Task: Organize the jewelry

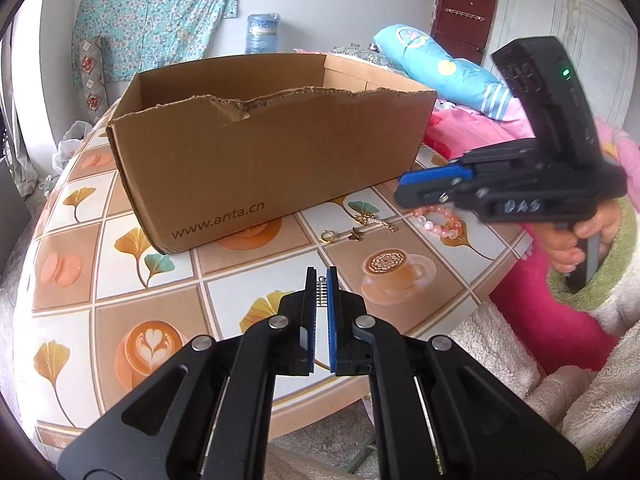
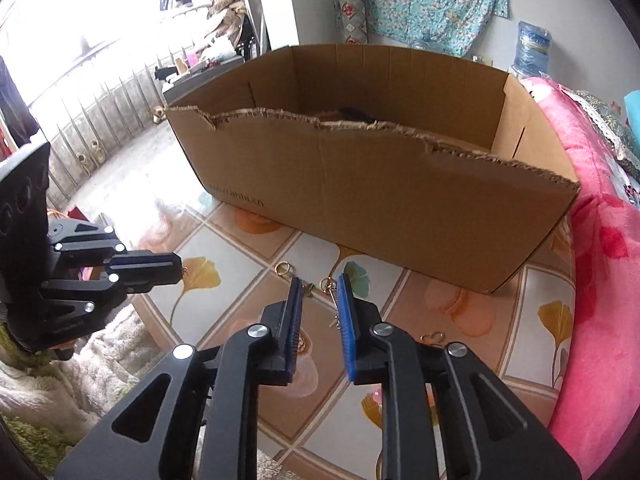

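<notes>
Carrying glittering pendant (image 1: 321,290) pinched in left gripper (image 1: 321,280) toward box (image 1: 256,168); right gripper (image 2: 320,292) parted, empty; clear torn rim before letting go.

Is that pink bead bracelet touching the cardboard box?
Apart. The left wrist view shows the bracelet lying on the tablecloth with bare patterned cloth between it and the box.

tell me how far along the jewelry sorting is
Done: cannot tell, the cardboard box hides its inside. In hand: left gripper shut on a small metal piece; right gripper open, empty. Left: gold ring, butterfly charm and pink bead bracelet lie loose on the table.
</notes>
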### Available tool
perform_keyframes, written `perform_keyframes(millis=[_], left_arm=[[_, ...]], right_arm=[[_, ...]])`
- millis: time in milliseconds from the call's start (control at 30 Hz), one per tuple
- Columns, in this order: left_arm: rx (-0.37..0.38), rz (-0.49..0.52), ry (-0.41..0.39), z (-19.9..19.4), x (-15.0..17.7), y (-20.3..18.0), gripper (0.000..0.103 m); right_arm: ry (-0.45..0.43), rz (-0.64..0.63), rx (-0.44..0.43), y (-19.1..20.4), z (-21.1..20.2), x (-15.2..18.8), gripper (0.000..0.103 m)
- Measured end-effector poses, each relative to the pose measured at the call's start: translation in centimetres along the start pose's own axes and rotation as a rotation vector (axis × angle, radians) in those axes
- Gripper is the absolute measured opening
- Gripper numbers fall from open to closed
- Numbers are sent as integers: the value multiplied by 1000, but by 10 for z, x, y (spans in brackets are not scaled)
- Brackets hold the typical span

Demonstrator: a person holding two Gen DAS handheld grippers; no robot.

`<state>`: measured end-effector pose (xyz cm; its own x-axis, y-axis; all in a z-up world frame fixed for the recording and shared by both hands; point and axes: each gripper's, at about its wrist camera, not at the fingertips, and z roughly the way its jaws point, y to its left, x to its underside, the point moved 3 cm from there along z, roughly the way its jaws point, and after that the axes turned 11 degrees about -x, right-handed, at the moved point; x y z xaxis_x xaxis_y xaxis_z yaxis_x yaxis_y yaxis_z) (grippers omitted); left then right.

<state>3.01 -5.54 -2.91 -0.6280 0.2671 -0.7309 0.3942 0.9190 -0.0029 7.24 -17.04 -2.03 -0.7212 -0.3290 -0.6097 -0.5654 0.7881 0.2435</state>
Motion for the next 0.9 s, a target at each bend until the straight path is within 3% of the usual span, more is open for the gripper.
perform_keyframes(millis=[267, 400, 500, 767, 900], left_arm=[[0, 12, 5, 2, 1, -2, 4], [-2, 4, 8, 3, 2, 0, 4], [-2, -4, 3, 1, 2, 4, 4], [-7, -22, -29, -12, 1, 10, 4], [-10, -19, -74, -25, -7, 10, 4]], right_arm=[[108, -99, 70, -4, 36, 2, 18], [119, -110, 80, -5, 39, 0, 4], [114, -55, 55, -9, 35, 2, 2], [-57, 200, -111, -34, -9, -4, 2], [-167, 254, -190, -32, -39, -13, 2]])
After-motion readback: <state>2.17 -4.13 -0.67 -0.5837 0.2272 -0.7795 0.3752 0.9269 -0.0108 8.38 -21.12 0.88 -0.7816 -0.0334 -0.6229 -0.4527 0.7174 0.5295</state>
